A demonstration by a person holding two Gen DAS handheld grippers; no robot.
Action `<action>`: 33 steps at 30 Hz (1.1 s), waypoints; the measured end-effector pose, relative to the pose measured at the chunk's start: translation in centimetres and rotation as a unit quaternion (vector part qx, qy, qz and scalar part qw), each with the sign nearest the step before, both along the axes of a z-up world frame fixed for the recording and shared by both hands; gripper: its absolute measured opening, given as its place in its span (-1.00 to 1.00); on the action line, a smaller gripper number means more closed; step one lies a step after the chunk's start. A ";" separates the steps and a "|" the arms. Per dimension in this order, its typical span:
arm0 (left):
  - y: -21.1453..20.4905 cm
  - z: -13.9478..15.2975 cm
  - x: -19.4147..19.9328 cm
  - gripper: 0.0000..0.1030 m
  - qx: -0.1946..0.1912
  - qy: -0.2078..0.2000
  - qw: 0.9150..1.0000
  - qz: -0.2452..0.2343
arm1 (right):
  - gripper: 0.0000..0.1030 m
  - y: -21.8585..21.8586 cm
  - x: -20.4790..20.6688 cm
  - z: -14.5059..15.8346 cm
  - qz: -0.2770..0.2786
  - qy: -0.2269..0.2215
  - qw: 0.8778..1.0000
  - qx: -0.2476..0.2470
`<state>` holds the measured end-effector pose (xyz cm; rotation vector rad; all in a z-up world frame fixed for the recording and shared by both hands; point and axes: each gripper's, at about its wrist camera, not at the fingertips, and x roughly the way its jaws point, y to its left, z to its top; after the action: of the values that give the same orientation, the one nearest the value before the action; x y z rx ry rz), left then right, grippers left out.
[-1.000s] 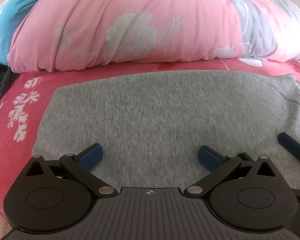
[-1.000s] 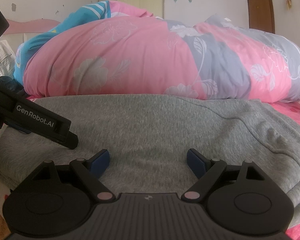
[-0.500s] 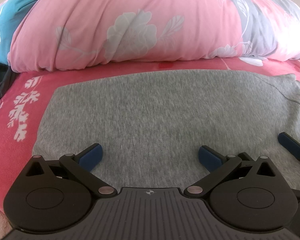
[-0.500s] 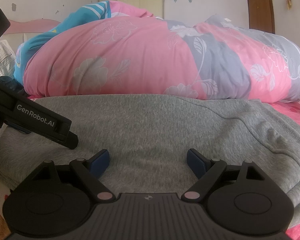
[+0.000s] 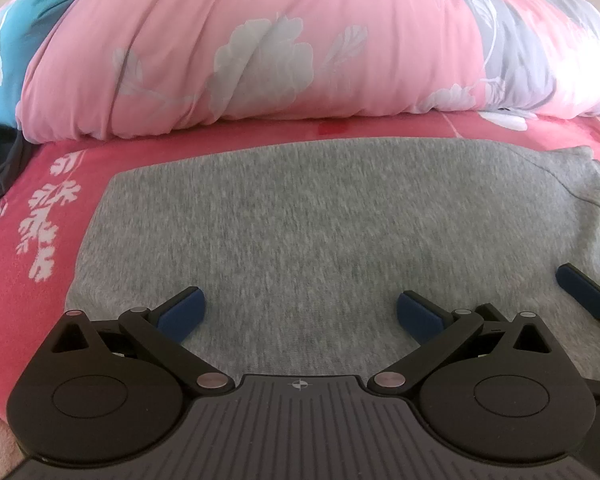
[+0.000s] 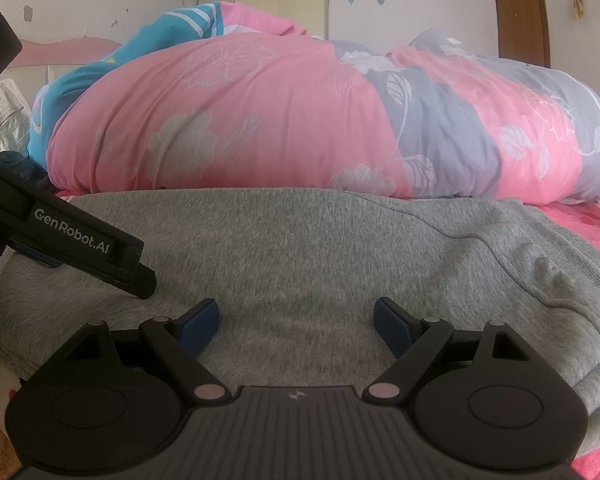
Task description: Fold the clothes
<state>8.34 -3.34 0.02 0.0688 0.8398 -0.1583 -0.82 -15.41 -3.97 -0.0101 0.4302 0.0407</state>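
Left gripper [image 5: 298, 314]: jaws spread wide, nothing held, blue pads [image 5: 182, 310] low over the grey sweatshirt [image 5: 300, 224]. Right gripper [image 6: 294, 320]: likewise spread and empty above the same garment (laid flat on the pink bedsheet [image 5: 32, 216]). "GenRobot.AI" is read on the left gripper's body in the right view. A floral duvet [image 6: 260, 120] is heaped behind.

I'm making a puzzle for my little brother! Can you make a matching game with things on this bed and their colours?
Things:
1. sweater
2. bedsheet
3. door
4. left gripper fingers

Colours:
A. brown
B. blue pads
C. grey
D. bright pink with white flowers

Pairs: 1-C, 2-D, 3-A, 4-B
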 end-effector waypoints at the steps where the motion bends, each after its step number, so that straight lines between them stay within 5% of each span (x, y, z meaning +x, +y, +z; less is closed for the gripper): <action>1: 0.0 0.0 0.0 1.00 0.000 0.000 1.000 0.000 | 0.69 0.0 0.0 0.0 0.000 0.000 1.000 0.000; 33: 0.1 0.2 0.2 1.00 0.000 0.003 1.000 0.000 | 0.69 0.2 -0.4 -0.3 -0.004 -0.003 1.000 0.000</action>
<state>8.51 -3.21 0.20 0.0689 0.8455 -0.1584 -1.22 -15.20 -4.23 -0.0096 0.4250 0.0335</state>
